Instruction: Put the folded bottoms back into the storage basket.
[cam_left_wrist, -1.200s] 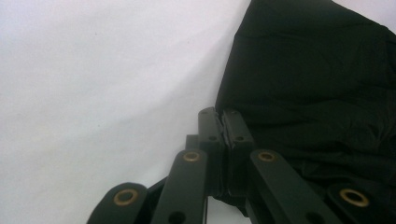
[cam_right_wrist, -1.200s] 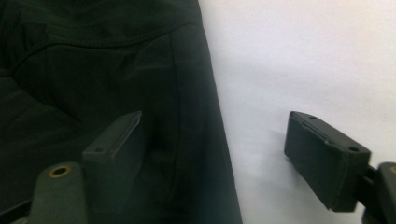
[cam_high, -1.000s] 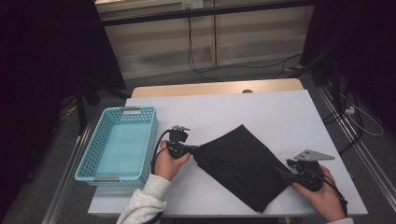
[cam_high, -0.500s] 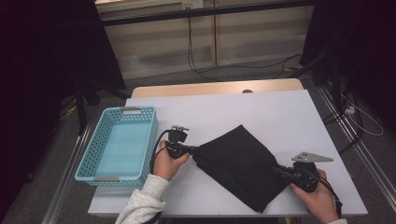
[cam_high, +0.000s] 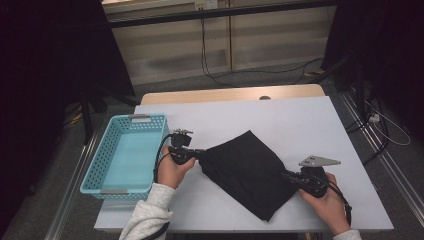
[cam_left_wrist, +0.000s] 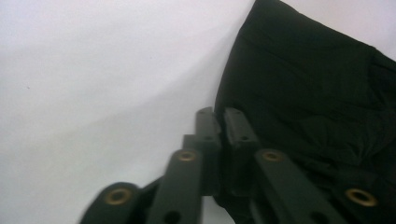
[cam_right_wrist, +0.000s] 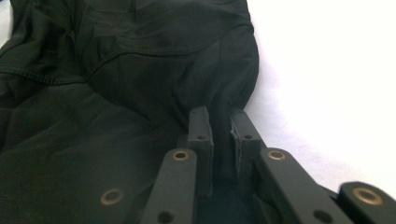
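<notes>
Worktop: a pale, matte worktop (cam_high: 310, 125) with a light wooden strip along its far edge; it looks plain white in both gripper views.
Room: dim. Beyond the worktop runs a grey floor, with black cables (cam_high: 220, 75) trailing down a pale wall panel. Dark drapes hang at far left and far right.
Basket: a light blue perforated basket (cam_high: 100, 165) sits on the left part of the worktop, its long axis running near to far.
Cloth place: a black cloth (cam_high: 245, 172) lies flat on the near middle of the worktop, between the two hands and right of the basket.
Cloth axis: it lies as a diamond, with one corner pointing far and one pointing near; its long axis runs from far left to near right.
Left gripper: the left gripper (cam_high: 197, 154) is at the cloth's left corner. Its fingers (cam_left_wrist: 208, 126) stand narrow and have just been opening. The cloth's edge lies by them, though whether they pinch it is hard to tell.
Right gripper: the right gripper (cam_high: 286, 175) is at the cloth's right edge. Its fingers (cam_right_wrist: 201, 126) are nearly closed, with a fold of black fabric held between them.
Seams: a stitched hem (cam_right_wrist: 93, 70) crosses the cloth in the right gripper view.
Writing: no readable brand, label or lettering.
</notes>
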